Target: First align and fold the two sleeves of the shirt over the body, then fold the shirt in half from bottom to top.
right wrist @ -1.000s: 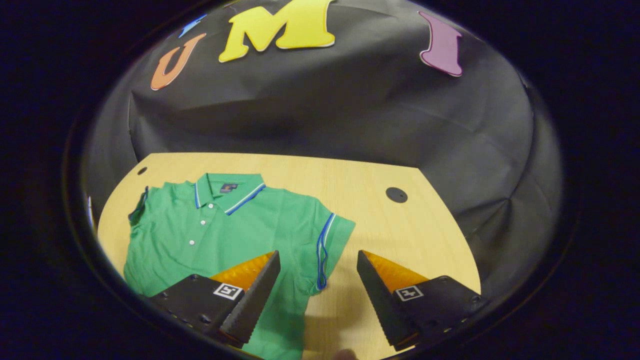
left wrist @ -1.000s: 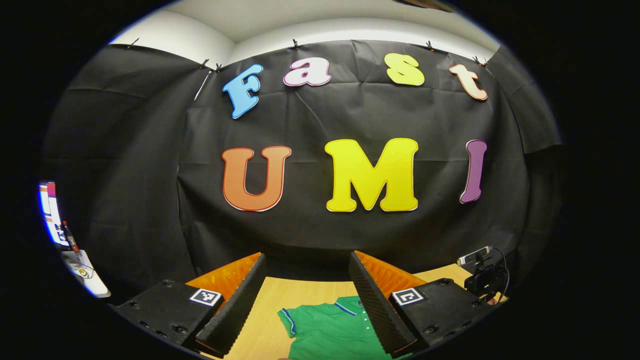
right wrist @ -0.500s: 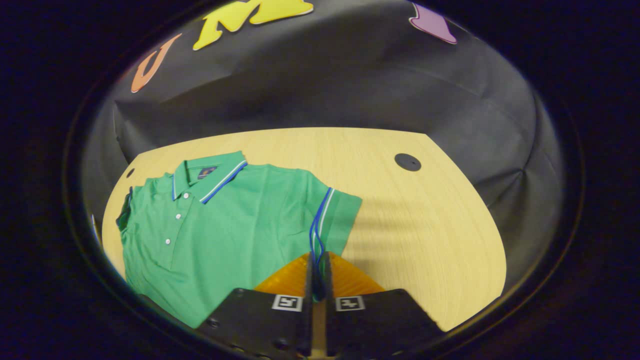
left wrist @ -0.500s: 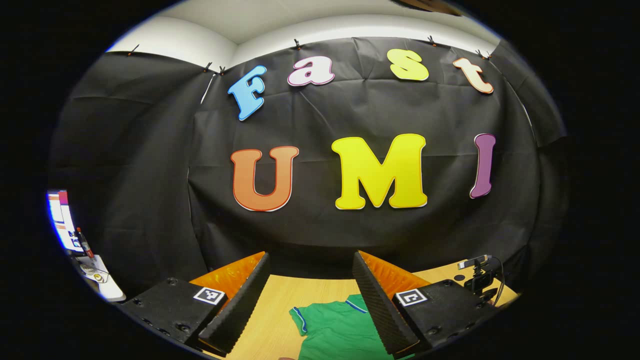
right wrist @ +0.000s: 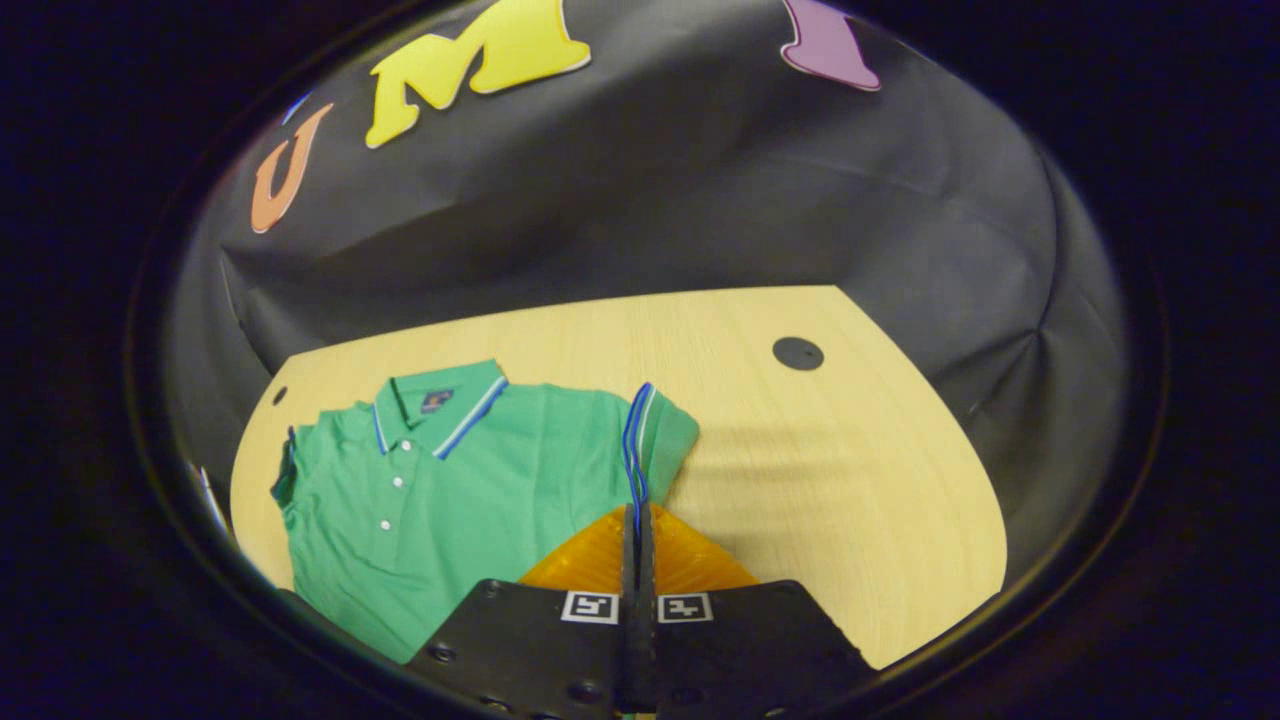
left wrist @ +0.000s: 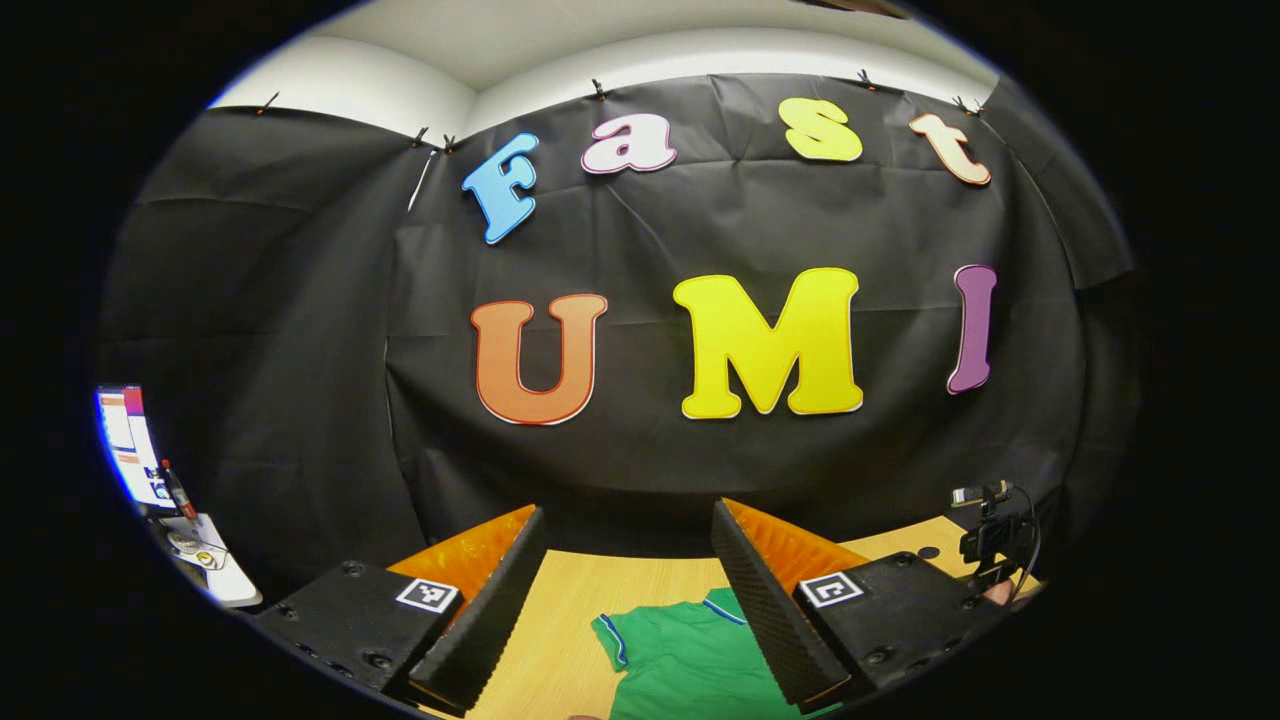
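- Black cloth wall behind and to both sides of the table, creased, hung from small clips along its top edge.
- White upper wall and ceiling above the cloth.
- Light wooden table, pale grain, with a round dark cable cap near the far right corner and a smaller dark hole at the far left.
- Lit screen at far left, beside a white surface with small items.
- Small camera on a stand at the table's right edge.
- Soft shadow across the tabletop on the right.
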Tool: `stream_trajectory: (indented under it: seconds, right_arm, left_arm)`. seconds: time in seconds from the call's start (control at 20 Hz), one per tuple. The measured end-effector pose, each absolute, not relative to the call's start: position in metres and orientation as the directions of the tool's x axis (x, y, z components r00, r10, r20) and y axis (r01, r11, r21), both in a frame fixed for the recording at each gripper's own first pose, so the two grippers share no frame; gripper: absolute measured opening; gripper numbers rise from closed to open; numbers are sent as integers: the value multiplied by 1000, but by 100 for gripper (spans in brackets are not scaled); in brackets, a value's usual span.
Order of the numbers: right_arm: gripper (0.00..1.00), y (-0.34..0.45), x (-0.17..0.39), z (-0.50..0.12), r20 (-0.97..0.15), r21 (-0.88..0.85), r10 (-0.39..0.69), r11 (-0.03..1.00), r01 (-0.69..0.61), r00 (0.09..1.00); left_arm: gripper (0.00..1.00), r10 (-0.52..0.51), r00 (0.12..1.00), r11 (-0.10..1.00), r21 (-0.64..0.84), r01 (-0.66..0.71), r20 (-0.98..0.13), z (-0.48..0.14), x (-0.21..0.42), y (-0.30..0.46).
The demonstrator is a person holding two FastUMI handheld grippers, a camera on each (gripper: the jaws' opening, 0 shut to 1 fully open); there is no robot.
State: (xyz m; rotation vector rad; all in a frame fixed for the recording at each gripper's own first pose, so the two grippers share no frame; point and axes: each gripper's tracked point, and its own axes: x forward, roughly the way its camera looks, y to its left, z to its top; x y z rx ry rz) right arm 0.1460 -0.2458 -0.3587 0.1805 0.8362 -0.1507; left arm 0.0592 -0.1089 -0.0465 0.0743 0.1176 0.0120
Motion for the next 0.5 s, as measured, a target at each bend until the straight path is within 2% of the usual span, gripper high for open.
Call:
stream_trajectory:
  seconds: [0.2,0.5]
  right_arm:
    - [0,-217,162,-332,-714,87,-53,983,164,698]
    - [0,-151,174,-328,-714,89,12,993,75,700]
  left_arm:
    - [100,31,993,998,50,-25,-116,-47,58,-100]
    - [100,56,992,997,61,-50,-111,-45,52,-81]
